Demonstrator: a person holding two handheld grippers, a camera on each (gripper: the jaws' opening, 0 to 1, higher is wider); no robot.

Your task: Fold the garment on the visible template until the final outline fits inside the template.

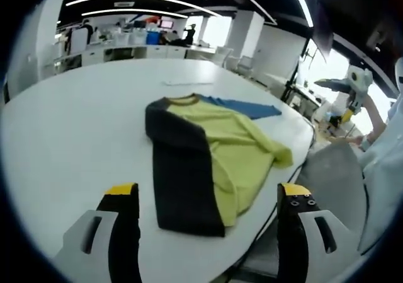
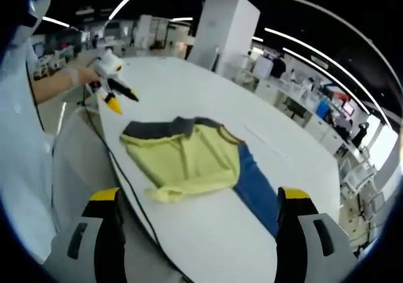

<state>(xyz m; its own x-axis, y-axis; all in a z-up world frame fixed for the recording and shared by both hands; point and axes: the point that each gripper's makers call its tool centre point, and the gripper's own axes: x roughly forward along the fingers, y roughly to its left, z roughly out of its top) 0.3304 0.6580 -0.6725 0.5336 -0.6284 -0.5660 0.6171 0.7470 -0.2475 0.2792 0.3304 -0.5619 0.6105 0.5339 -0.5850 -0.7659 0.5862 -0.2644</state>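
Lying partly folded near table [image 1: 63,132] edge, garment [image 1: 208,157], tongs clear

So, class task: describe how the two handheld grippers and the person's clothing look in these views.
Each gripper has two pale grey jaws with slotted cut-outs, black fingers and yellow tips: the left gripper and right gripper match. The person wears a white sleeve.

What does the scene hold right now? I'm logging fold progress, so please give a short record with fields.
garment: yellow short-sleeved shirt with dark grey and blue panels, lying partly folded near the table edge
surface: white oval table
template: cannot tell, no outline visible
left gripper: open, held above the table, apart from the shirt
right gripper: open, holding nothing
fold state: grey side laid over the yellow front; not finished
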